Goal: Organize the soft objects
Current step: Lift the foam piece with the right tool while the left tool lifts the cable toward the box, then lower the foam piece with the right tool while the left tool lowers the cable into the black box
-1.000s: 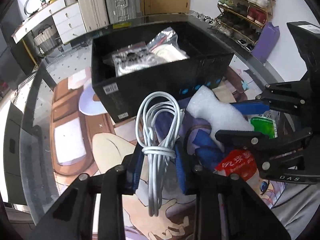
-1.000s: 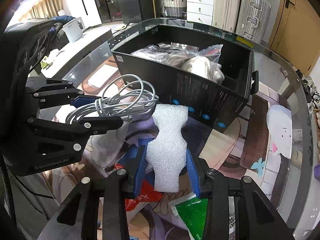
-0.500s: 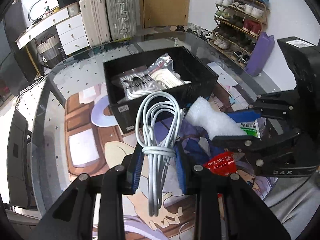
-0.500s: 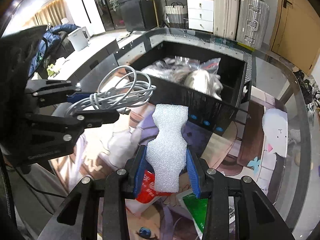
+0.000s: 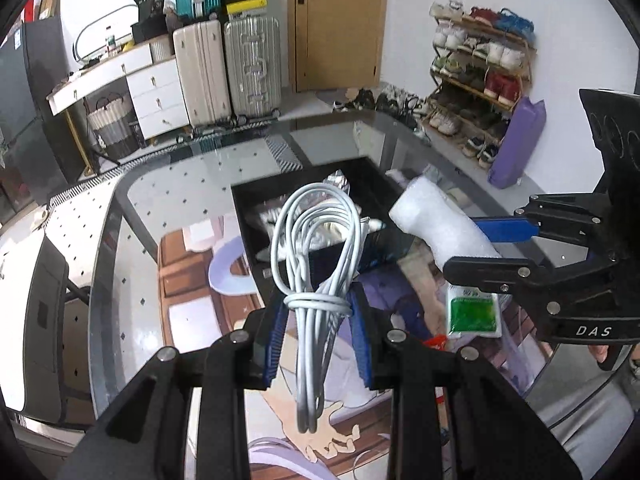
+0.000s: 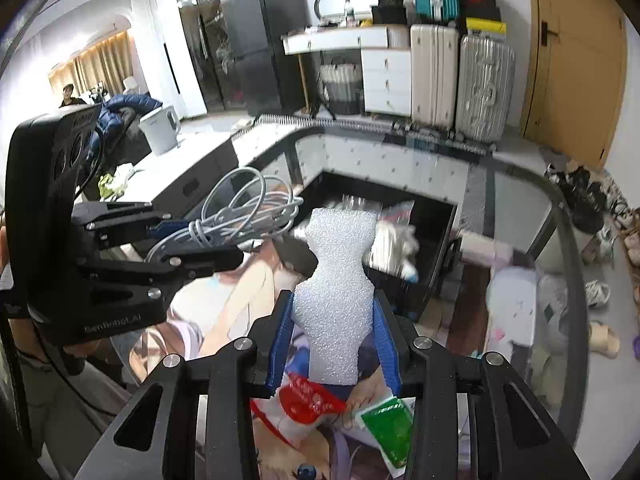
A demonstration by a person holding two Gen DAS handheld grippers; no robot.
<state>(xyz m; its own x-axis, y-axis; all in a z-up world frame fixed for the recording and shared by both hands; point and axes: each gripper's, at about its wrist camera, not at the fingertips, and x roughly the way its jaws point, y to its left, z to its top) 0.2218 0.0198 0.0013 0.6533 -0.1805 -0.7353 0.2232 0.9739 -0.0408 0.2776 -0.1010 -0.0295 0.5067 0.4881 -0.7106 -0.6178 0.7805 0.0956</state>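
Note:
My left gripper [image 5: 318, 334] is shut on a coiled white cable [image 5: 316, 248] and holds it high above the table. My right gripper [image 6: 334, 338] is shut on a white foam piece [image 6: 336, 288], also raised; it shows in the left wrist view [image 5: 440, 224] to the right of the cable. A black box [image 5: 320, 220] with bagged soft items stands on the glass table below and ahead of both grippers; it also shows in the right wrist view [image 6: 420, 240]. The left gripper with the cable [image 6: 240, 220] shows at the left of the right wrist view.
A red-and-white packet [image 6: 308, 400] and a green packet [image 6: 390, 428] lie on the printed mat under my right gripper. The green packet [image 5: 474, 314] also shows in the left wrist view. Suitcases [image 5: 228, 68], a shoe rack [image 5: 480, 76] and drawers stand beyond the table.
Both grippers have risen well above the table with the cable and the foam still held. The box now looks smaller and lower in both views.

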